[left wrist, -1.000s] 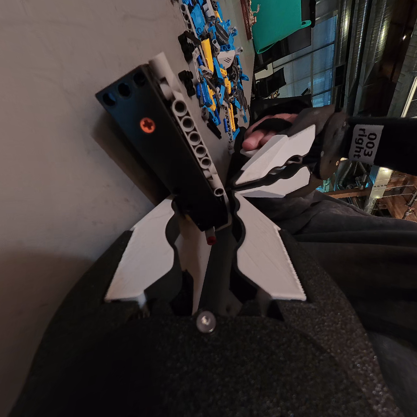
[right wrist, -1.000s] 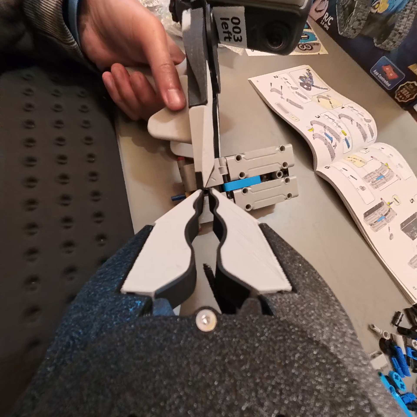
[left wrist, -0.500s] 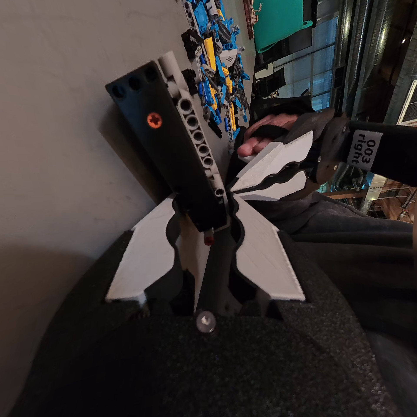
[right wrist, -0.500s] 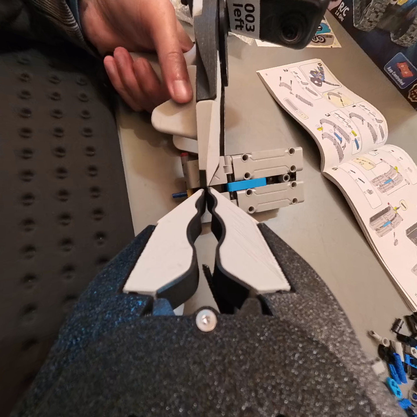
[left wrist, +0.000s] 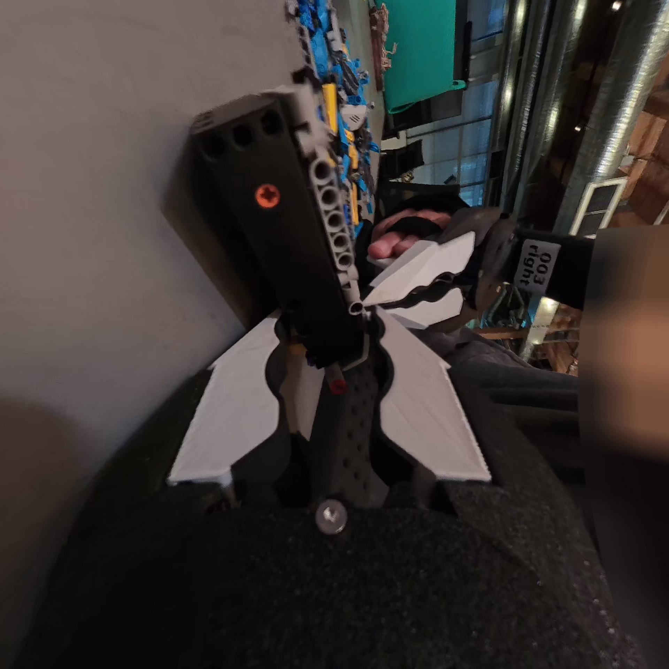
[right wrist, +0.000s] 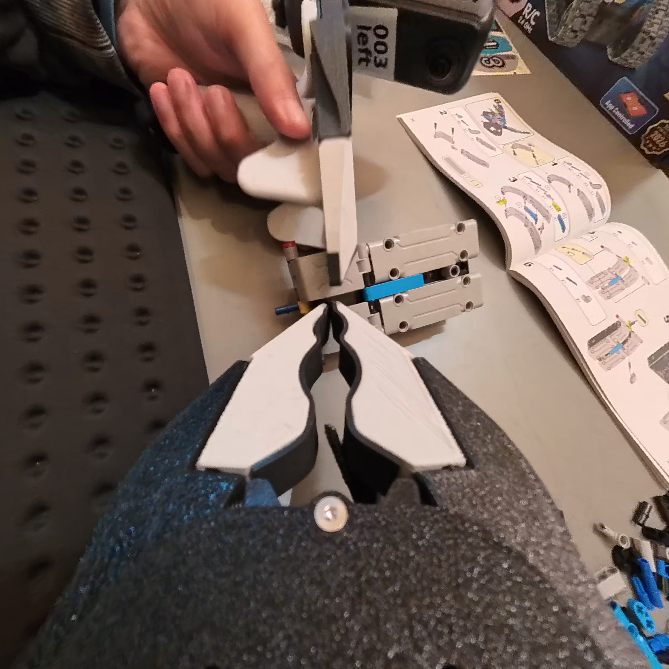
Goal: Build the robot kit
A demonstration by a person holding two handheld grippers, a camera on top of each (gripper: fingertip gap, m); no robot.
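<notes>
My left gripper point(left wrist: 325, 322) is shut on one end of a brick assembly point(left wrist: 289, 224) with a black block, an orange pin and a grey holed beam. In the right wrist view the same assembly point(right wrist: 423, 275) shows grey panels and a blue beam, resting on the grey table point(right wrist: 470, 398) with the left gripper's fingers point(right wrist: 338, 217) clamped over its left end. My right gripper point(right wrist: 330, 307) is shut, its tips touching the assembly's near left corner. It also shows in the left wrist view point(left wrist: 365, 302), tips against the end of the grey beam.
An open instruction booklet point(right wrist: 543, 224) lies right of the assembly, with a dark printed box point(right wrist: 615, 54) behind it. Loose blue, black and grey parts point(right wrist: 644, 579) lie at the lower right. A person's hand point(right wrist: 217, 72) holds the left gripper. A black perforated surface point(right wrist: 72, 253) borders the table's left edge. Left and right tips are no more than a few centimetres apart.
The left wrist view has swung so the assembly stands more upright and closer. The right gripper stays shut at the assembly's corner. Both grips are unchanged.
</notes>
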